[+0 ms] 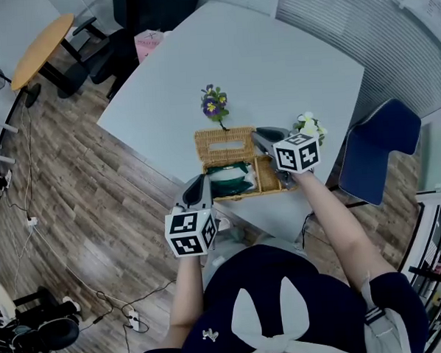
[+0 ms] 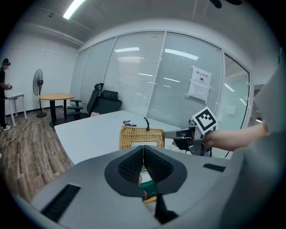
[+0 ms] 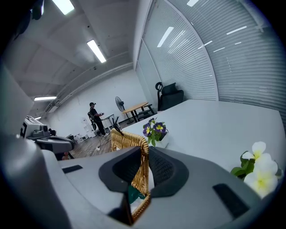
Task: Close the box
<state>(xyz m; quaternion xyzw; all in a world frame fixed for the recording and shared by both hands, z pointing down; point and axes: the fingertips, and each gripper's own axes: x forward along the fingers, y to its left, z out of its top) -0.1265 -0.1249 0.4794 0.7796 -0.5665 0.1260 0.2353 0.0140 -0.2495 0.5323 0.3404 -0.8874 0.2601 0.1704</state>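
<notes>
A wicker box point(image 1: 239, 184) stands near the front edge of the white table point(image 1: 274, 66), with green and white contents point(image 1: 231, 177) showing inside. Its woven lid point(image 1: 225, 144) stands raised at the back. My right gripper point(image 1: 256, 136) is at the lid's right edge; in the right gripper view the jaws point(image 3: 144, 156) are shut on the wicker lid's rim point(image 3: 129, 141). My left gripper point(image 1: 198, 180) hovers by the box's front left corner. Its pads point(image 2: 134, 163) meet with nothing between them, and it points at the lid point(image 2: 140, 136).
A small pot of purple flowers point(image 1: 215, 104) sits behind the box and white flowers point(image 1: 310, 124) to its right. A blue chair point(image 1: 378, 153) stands off the table's right side. A round wooden table point(image 1: 40, 49) and a black office chair point(image 1: 89, 53) are at far left.
</notes>
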